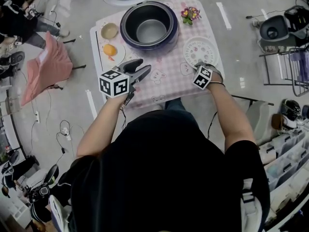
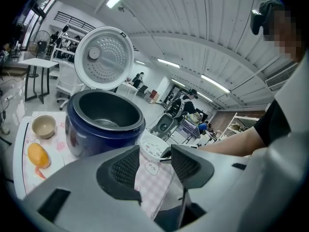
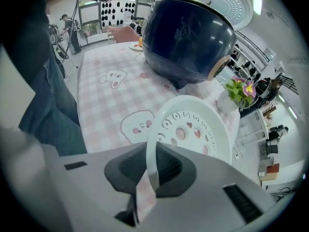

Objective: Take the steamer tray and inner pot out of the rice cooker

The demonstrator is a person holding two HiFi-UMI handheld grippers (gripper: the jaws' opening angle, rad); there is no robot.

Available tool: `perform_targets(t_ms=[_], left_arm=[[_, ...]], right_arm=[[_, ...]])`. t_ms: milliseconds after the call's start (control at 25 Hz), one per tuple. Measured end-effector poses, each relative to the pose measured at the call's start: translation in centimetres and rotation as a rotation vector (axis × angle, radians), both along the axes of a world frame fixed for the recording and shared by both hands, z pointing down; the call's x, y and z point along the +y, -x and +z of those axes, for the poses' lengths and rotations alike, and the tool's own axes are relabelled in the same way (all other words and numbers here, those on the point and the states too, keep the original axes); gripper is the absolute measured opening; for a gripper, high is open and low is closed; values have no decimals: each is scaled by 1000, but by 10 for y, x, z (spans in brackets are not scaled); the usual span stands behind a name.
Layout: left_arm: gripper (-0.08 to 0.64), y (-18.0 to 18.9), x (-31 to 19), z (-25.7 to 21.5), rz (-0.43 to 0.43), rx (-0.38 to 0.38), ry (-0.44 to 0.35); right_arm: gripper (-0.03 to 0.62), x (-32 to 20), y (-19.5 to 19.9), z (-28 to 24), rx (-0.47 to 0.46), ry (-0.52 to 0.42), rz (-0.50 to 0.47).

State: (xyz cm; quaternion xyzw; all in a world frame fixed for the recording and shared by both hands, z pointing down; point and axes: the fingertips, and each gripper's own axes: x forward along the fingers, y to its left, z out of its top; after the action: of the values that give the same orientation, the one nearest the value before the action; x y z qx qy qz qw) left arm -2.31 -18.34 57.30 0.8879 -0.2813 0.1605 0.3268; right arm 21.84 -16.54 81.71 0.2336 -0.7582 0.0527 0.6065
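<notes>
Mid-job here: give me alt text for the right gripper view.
The right gripper is shut on the near rim of the white steamer tray, with pink checked tablecloth beneath. Behind stands the dark blue rice cooker, lid open; a small flower pot sits at right.

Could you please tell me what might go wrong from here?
The right gripper pinches the white perforated plastic steamer tray only at its thin rim, so it may slip or tip. The tray is close to the small pot of flowers and could knock it. The grey metal inner pot sits deep in the dark blue rice cooker, offering little but its rim to grasp.
</notes>
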Motion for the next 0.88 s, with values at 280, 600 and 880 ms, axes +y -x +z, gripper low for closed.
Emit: perform_targets(t_ms=[280, 600, 880], left_arm=[[222, -1, 5, 4, 1, -2, 8], [221, 4, 5, 12, -12, -3, 20], [221, 0, 9, 11, -4, 5, 18]], right_arm=[[38, 8, -1, 15, 28, 20, -9], [48, 14, 3, 25, 24, 54, -1], [58, 14, 6, 26, -2, 72, 43]])
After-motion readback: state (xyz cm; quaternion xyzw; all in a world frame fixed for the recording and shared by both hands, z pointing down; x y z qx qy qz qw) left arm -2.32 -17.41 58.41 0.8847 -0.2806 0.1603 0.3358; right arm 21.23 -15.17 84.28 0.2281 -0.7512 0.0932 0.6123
